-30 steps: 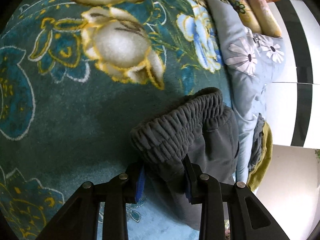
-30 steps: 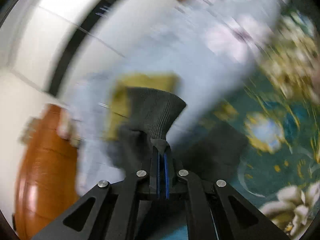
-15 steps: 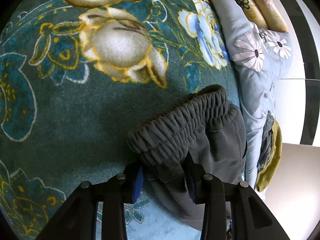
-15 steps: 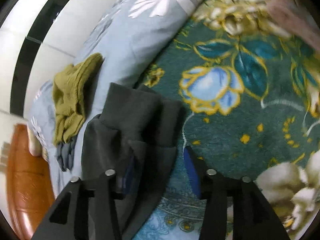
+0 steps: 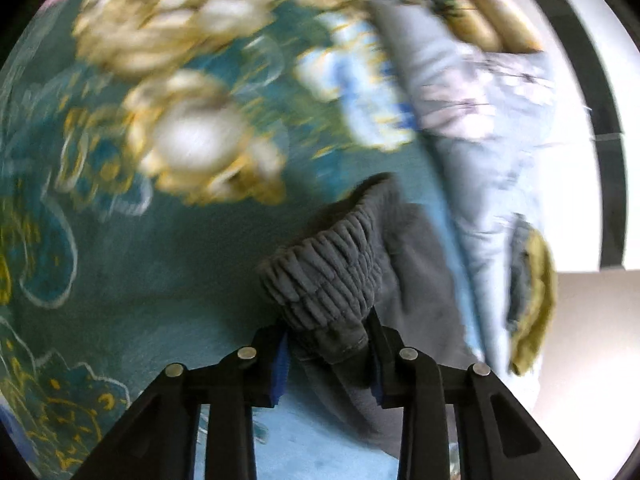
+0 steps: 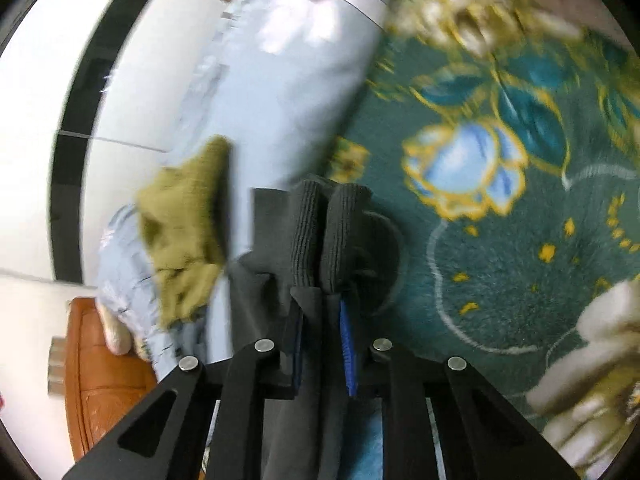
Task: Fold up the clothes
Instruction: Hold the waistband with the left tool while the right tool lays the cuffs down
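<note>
Trousers [image 5: 412,280] of dark grey cloth — the garment in hand — lie on a bed covered by a teal floral blanket [image 5: 168,260], near its edge, with a pale blue flowered quilt [image 5: 472,128] just beside them.

Left tool [image 5: 328,354]: its jaws stand on either side of the gathered elastic waistband [image 5: 328,264], the cloth bunched between the blue pads. The jaws are fairly wide and the pads appear to touch the fabric, so I judge it gripped, though loosely.

Right tool [image 6: 322,344]: jaws drawn close together on dark cloth below two ribbed cuffs [image 6: 326,236], which stand side by side just ahead of the fingers. That end of the garment is pinched firmly.

An olive-green knit [image 6: 180,232] lies on the quilt, just beside the trousers; a second grey piece shows against it in the left view. Neither looks neatly squared, though blur limits what can be told.

Progress, as a judgement: the two cuffs lying together suggest the legs are laid one on the other — a lengthwise fold is in place. Waistband and cuffs are each held by a tool, which fits a crosswise fold under way. The trousers are not yet a compact flat packet; the nearby garments appear to want attention too. Both views are smeared by motion, so finer detail is uncertain.
</note>
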The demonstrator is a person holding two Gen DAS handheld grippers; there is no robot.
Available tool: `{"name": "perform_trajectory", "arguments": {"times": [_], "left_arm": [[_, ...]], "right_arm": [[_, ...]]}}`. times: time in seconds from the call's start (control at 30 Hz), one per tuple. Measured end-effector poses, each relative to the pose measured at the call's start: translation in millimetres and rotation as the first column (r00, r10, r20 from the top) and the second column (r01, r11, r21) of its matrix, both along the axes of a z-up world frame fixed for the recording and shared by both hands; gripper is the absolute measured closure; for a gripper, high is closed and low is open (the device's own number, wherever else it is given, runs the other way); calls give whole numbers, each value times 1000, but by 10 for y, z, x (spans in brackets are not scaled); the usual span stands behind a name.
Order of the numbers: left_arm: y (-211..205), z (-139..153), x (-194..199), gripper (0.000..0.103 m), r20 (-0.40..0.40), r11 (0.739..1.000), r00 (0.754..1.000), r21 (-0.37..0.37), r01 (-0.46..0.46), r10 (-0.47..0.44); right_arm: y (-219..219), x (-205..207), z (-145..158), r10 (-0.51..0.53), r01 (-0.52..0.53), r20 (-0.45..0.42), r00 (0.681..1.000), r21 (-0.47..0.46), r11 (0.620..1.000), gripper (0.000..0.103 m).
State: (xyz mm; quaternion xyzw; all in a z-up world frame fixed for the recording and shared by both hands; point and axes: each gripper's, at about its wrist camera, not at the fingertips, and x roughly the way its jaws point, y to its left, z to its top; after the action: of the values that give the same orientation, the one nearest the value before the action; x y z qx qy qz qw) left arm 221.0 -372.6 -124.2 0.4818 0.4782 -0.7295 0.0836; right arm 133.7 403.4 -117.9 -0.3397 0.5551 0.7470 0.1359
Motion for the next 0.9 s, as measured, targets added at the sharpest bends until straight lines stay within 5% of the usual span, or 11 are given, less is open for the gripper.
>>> {"name": "perform_trajectory", "arguments": {"times": [0.17,0.37,0.53,0.6,0.7,0.8,0.9], "left_arm": [[-47,192,-35,69,-75,996,993,2,90,-90],[-117,-266,98,69,5,995,999,85,46,-46],[-159,-473,150,66,43,993,998,114,39,-44],[-145,-443,141,66,36,994,998,103,47,-51],[-134,-445,155,65,26,994,998,100,50,-53],[-145,-462,186,65,14,992,998,113,51,-53],[-162,-474,214,64,3,990,998,126,56,-57]], "right_arm": [[-43,471,364,-10,13,-70,997,43,999,87],[-24,927,-89,-79,80,174,982,4,997,87],[-329,711,579,24,-49,119,993,207,977,87],[-754,473,1075,152,-181,105,983,378,908,87],[-1511,218,1609,338,-352,133,932,561,749,87],[-2347,51,1769,503,-504,209,839,647,572,86],[-3207,-84,1536,630,-643,315,710,654,398,86]]}}
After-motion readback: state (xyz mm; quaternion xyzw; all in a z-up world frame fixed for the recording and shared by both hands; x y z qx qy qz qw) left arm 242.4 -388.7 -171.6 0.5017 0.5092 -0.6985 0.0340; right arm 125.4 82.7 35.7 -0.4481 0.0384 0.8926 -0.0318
